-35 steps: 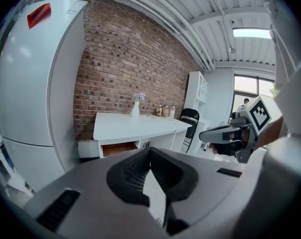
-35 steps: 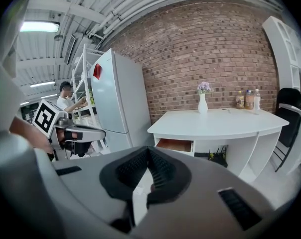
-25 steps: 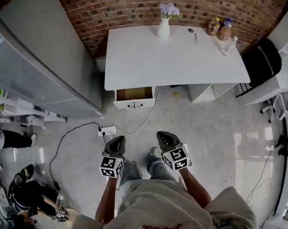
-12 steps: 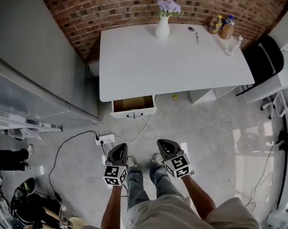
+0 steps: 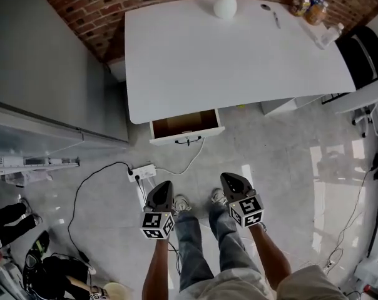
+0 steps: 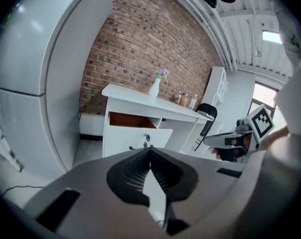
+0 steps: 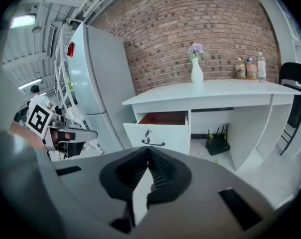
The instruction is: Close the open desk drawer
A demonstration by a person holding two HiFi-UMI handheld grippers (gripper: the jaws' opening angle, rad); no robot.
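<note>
Drawer point(image 5: 186, 125) nearer; claws point(image 5: 164, 186) point(image 5: 231, 178) closed, empty.

No readable text, numbers or brand names in any view. The cube point(image 5: 156, 224) on the left hand-held gripper point(image 5: 163, 185) and the cube point(image 5: 246, 210) on the right hand-held gripper point(image 5: 230, 177) carry black-and-white square marker patterns only, no letters or digits. The bottles point(image 5: 316, 9) on the desk point(image 5: 239, 61) have labels too small to read. The red sticker point(image 7: 71, 49) on the fridge point(image 7: 98, 83) is also illegible.
</note>
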